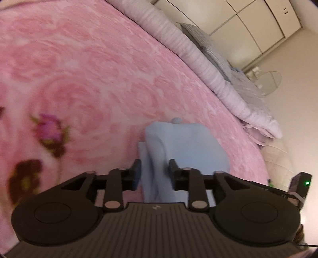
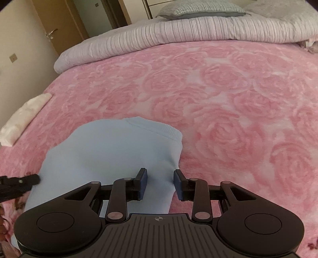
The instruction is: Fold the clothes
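A light blue folded garment (image 2: 111, 150) with a ribbed hem lies on the pink rose-patterned blanket (image 2: 238, 95). My right gripper (image 2: 160, 178) hovers over the garment's near right edge. Its blue-padded jaws stand apart, and cloth and blanket show in the gap without touching the pads. In the left wrist view the same garment (image 1: 184, 142) bunches into a thick fold that runs between the fingers of my left gripper (image 1: 154, 168). Those jaws stand apart around the fold without visibly pinching it. A left fingertip (image 2: 32, 178) shows at the garment's left edge in the right wrist view.
A lilac striped duvet (image 2: 178, 33) and a grey pillow (image 2: 198, 9) lie along the far side of the bed. A white folded cloth (image 2: 23, 119) sits at the bed's left edge. A door (image 2: 57, 25), wardrobes (image 1: 258, 23) and a fan (image 1: 270, 81) stand beyond.
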`<state>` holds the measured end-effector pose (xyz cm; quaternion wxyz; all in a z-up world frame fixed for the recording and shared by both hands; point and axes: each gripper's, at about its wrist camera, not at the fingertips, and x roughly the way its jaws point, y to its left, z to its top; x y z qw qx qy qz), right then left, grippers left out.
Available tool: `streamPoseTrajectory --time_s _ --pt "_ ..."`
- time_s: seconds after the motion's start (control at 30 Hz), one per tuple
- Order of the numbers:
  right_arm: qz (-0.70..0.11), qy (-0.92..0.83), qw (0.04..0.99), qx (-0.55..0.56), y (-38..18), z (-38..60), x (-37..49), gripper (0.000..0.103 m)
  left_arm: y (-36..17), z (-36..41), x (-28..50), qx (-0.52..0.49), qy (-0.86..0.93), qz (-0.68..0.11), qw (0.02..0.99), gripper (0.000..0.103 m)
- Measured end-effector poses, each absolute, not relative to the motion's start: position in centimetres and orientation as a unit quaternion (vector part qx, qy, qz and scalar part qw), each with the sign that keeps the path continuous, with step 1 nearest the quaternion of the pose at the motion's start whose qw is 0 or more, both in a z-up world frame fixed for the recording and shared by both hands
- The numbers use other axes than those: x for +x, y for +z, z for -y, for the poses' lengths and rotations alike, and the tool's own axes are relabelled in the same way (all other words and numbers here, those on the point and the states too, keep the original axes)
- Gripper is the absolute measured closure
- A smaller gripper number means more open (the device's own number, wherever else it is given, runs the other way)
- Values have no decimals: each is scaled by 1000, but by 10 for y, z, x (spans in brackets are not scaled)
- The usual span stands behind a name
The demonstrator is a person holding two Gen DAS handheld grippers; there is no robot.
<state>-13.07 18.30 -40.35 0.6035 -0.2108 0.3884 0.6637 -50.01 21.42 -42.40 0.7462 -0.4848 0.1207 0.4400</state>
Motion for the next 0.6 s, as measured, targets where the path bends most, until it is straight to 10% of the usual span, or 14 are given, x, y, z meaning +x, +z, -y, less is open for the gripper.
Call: streamPoseTrajectory --time_s 0.6 --pt "-427 678 593 -78 -390 -21 -114 66 -420 -84 -524 -566 398 -49 720 65"
